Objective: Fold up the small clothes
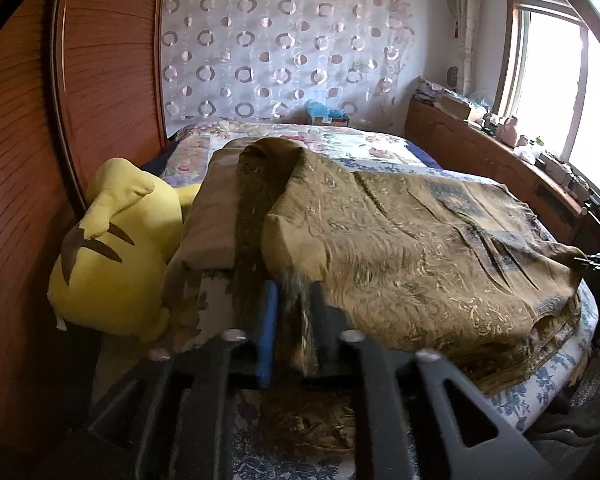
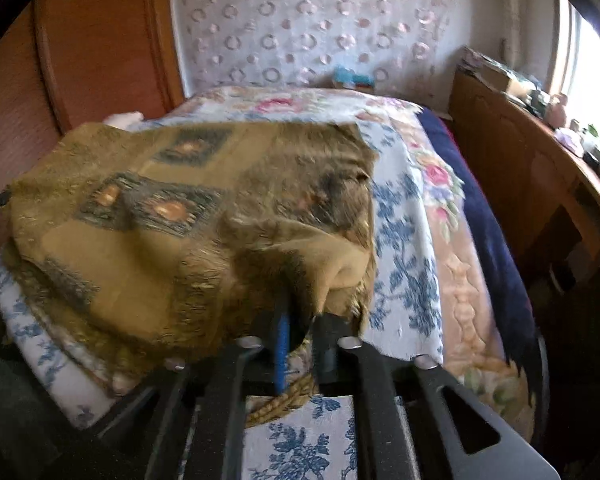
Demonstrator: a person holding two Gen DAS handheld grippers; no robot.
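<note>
An olive-brown patterned garment lies spread over the bed, with one edge lifted and folded back. My left gripper is shut on the garment's near left edge, cloth pinched between the blue pad and the black finger. In the right wrist view the same garment drapes across the bed's left side. My right gripper is shut on its near right corner, which hangs bunched over the fingers. The right gripper's tip also shows at the far right of the left wrist view.
A yellow plush toy leans against the wooden wardrobe at the bed's left. The bed has a blue-and-white floral sheet and a pink floral quilt. A cluttered wooden cabinet runs along the right under the window.
</note>
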